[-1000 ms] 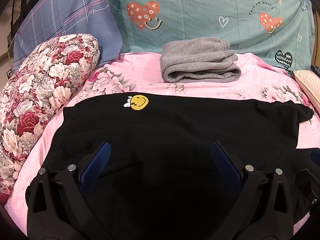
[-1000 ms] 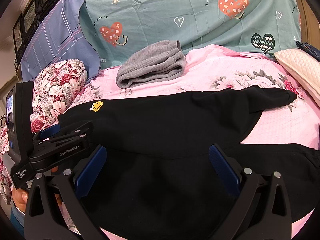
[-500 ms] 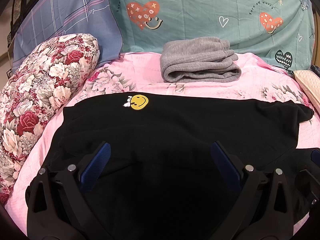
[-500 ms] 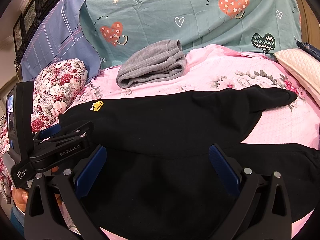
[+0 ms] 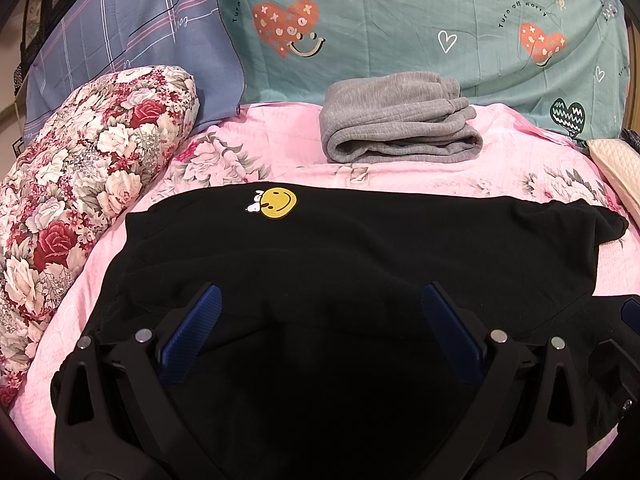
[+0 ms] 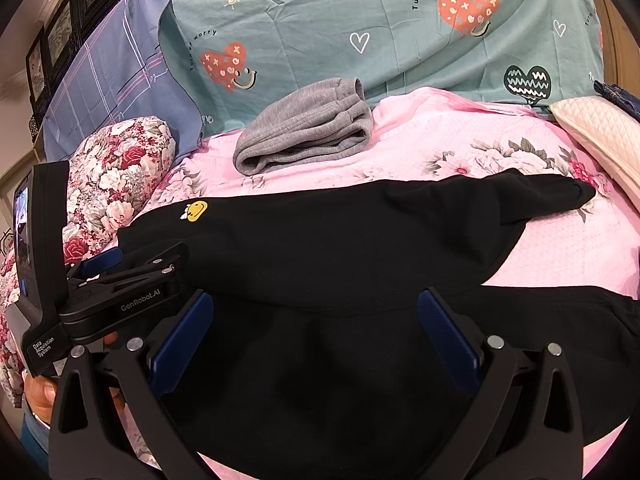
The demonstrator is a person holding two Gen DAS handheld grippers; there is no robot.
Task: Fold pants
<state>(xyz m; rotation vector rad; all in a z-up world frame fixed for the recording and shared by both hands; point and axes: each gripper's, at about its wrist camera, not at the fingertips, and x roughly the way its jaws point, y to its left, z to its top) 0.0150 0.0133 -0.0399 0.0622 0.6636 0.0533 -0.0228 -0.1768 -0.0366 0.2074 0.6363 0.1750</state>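
Pink flowered bedspread (image 5: 420, 176), with a teal heart-print pillow (image 5: 420, 28) and a blue plaid pillow (image 5: 132, 36) propped along the far side. Lying across the near half of the bed: black pants (image 5: 360, 248), spread left to right, waistband toward the left, one leg reaching to the far right (image 6: 552, 196), the other running off along the near right edge. Marked by a yellow smiley patch (image 5: 278, 202) close to the far left corner of the pants. Folded beyond them, well apart: a grey garment (image 5: 396, 124), against the teal pillow. Heaped at the left: a red-and-white rose-print quilt (image 5: 72, 200); at the far right, a cream quilted cushion (image 6: 600, 132).

Unchanged from a second ago and from half a second ago: cloth, bedding and both tools in the same places, no shift seen.

Left gripper (image 5: 320, 320) over the left part of the pants, blue fingers (image 5: 192, 332) spread wide, nothing between them; whether touching the cloth, cannot tell. Seen from the right view too, side on at the near left (image 6: 120, 280). Right gripper (image 6: 316, 324) likewise wide apart above the middle of the pants, holding nothing.
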